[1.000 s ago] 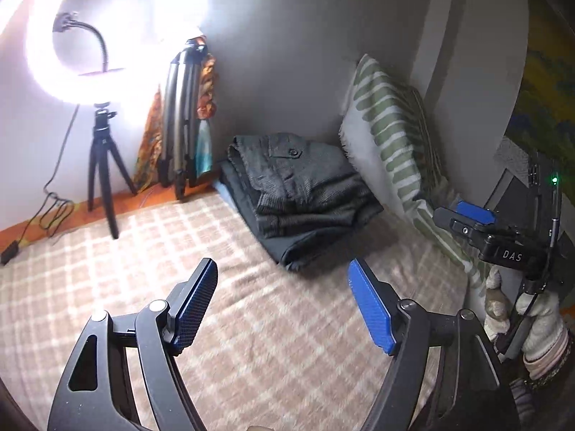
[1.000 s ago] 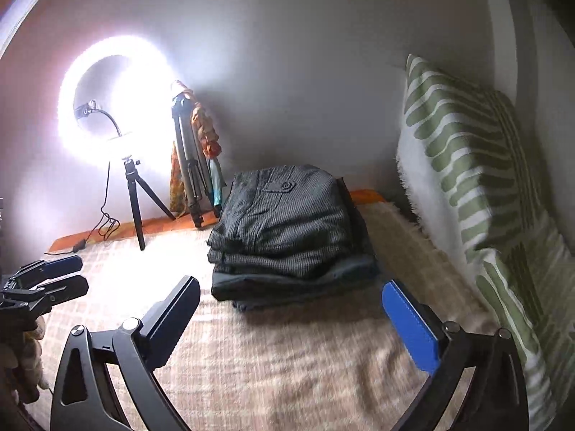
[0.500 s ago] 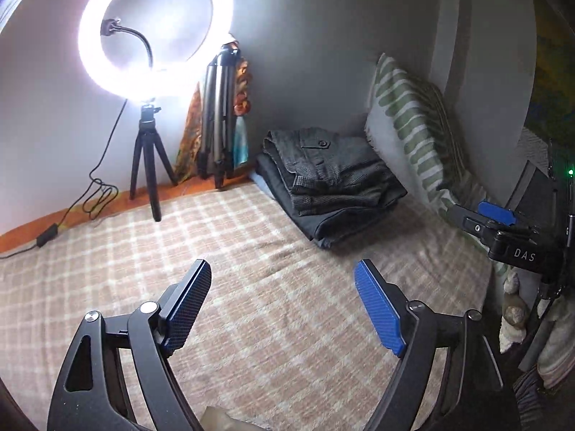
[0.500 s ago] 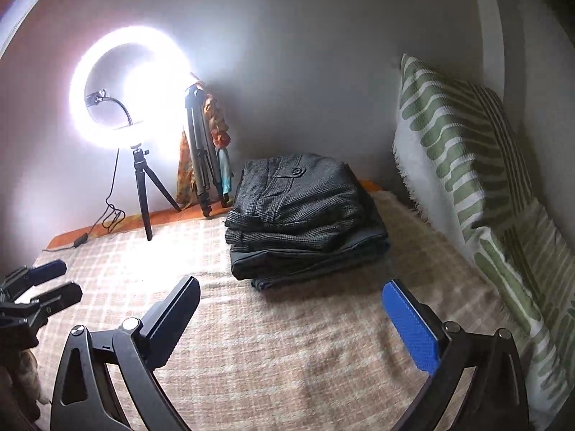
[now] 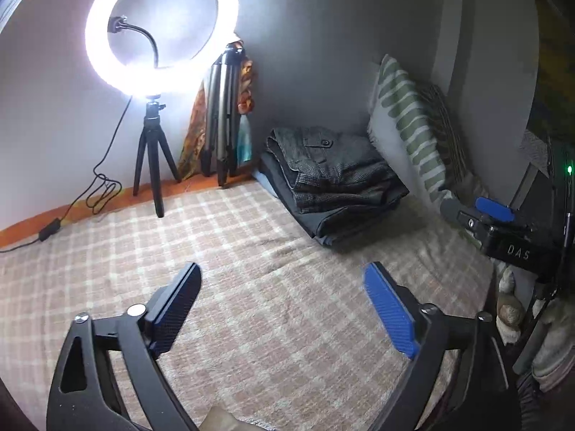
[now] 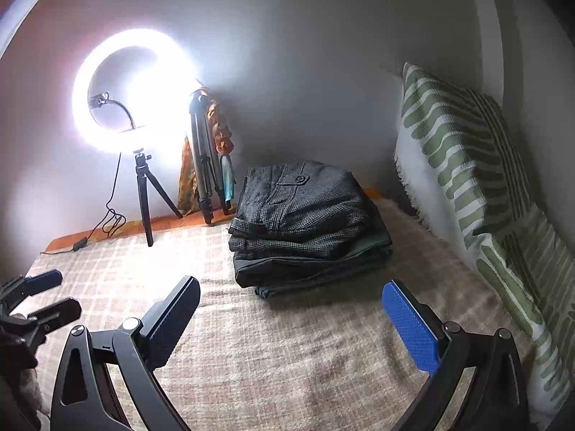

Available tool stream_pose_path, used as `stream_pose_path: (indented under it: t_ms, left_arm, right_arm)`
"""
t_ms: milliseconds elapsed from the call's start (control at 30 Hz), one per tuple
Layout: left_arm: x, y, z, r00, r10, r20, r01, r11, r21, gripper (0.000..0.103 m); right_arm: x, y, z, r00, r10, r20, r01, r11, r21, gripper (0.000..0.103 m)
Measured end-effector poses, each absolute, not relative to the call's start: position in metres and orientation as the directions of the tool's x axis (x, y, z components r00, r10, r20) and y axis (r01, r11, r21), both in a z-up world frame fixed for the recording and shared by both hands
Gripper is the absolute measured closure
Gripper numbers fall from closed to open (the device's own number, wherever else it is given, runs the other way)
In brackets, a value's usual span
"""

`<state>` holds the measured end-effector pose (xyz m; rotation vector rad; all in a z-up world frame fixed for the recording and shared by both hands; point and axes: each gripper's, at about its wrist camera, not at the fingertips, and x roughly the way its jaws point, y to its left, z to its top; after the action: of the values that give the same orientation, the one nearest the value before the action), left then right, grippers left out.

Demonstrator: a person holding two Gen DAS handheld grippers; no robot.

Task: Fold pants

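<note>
Folded dark grey checked pants (image 5: 334,176) lie on top of a small stack of folded dark garments at the far side of the plaid blanket (image 5: 251,258), beside the pillow. They also show in the right wrist view (image 6: 302,212). My left gripper (image 5: 284,298) is open and empty, held above the blanket well short of the stack. My right gripper (image 6: 291,309) is open and empty, also short of the stack. The right gripper shows at the right edge of the left wrist view (image 5: 492,212), and the left gripper at the left edge of the right wrist view (image 6: 39,294).
A lit ring light on a small tripod (image 5: 154,136) stands at the back left with its cable on the floor. A folded tripod (image 5: 222,122) leans on the wall. A green striped pillow (image 6: 463,165) stands along the right wall.
Both grippers have pulled back and away from the stack, which looks smaller and farther. The left view has swung so the ring light sits more central. Both stay open.
</note>
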<state>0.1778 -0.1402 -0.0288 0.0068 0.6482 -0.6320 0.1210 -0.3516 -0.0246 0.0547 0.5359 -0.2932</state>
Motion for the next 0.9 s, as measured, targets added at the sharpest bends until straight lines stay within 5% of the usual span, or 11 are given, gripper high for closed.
stream_pose_path:
  t_ms: [133, 900]
  left_arm:
    - [0.1769, -0.1357, -0.0255, 0.631, -0.544, -0.553, 0.535, 0.821, -0.197, 0.001]
    - [0.1742, -0.1369, -0.0278, 0.641, -0.514, -0.569, 0.531, 0.833, -0.155, 0.001]
  right_arm:
    - [0.1201, -0.3514, -0.0263, 0.819, -0.262, -0.511, 0.291, 0.956, -0.023, 0.0]
    - [0.1182, -0.3494, -0.0269, 0.818, -0.276, -0.504, 0.305, 0.952, -0.026, 0.0]
